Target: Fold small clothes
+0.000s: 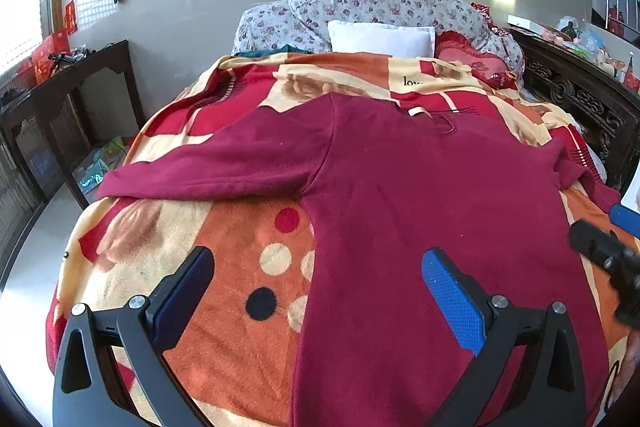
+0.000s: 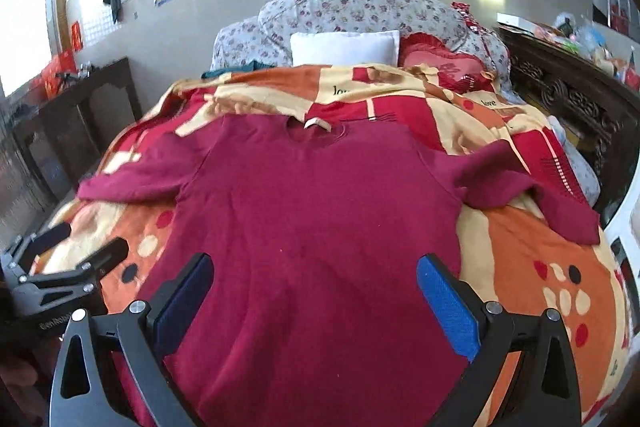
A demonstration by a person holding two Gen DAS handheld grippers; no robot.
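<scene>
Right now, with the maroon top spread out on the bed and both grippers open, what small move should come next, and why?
Probably lower the left gripper toward the left sleeve and close on its cuff to fold it inward. The maroon top lies flat on the blanket with both sleeves spread out, nothing folded yet, and both grippers hover open, holding nothing. The right gripper sits over the body.

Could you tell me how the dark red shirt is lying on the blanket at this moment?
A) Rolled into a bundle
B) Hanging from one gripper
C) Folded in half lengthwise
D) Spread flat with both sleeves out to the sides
D: the dark red shirt lies flat on the patterned blanket, a sleeve reaching out each side, with the left gripper and right gripper both open above it.
</scene>
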